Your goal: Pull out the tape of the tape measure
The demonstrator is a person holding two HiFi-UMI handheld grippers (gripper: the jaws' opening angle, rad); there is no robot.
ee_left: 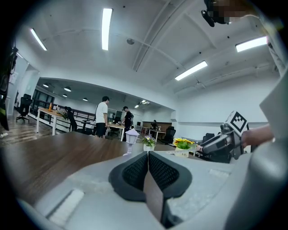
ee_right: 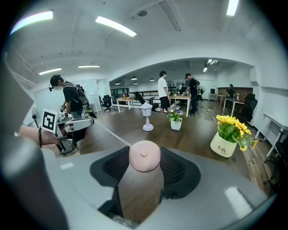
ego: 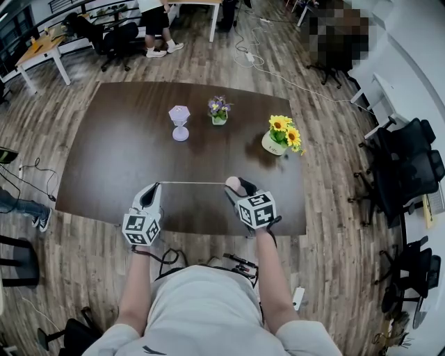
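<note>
Between the black ribbed pads (ee_right: 177, 168) of the right gripper (ee_right: 145, 158) sits a round, pale-pink plastic tape measure (ee_right: 144, 155), its flat face and small centre button turned up. The jaws stand wide and bear on its two sides.

From that case a thin pale tape (ego: 192, 183) runs straight and level across to the left gripper (ego: 156, 189), whose jaws are pinched together on the tape's end. In the left gripper view the pads (ee_left: 135, 171) meet with no gap, and the tape is too thin to pick out there.

Both grippers point away from the person. They hang side by side, apart by the drawn-out length of tape, over the near edge of a dark brown wooden table (ego: 104, 153). Each carries its cube of square markers toward the person's wrist.

Farther along the table, well clear of the grippers, three things stand in a loose row:
- a lilac lantern-shaped lamp (ego: 180, 122)
- a small white pot of purple flowers (ego: 219, 110), just beside the lamp
- a white pot of yellow sunflowers (ego: 281, 135), off to the right

Beyond the table is grey-brown plank floor (ego: 327, 229). Black office chairs (ego: 407, 163) are bunched at the right, and at the far side of the room a person in dark shorts (ego: 156, 21) stands by pale desks.
</note>
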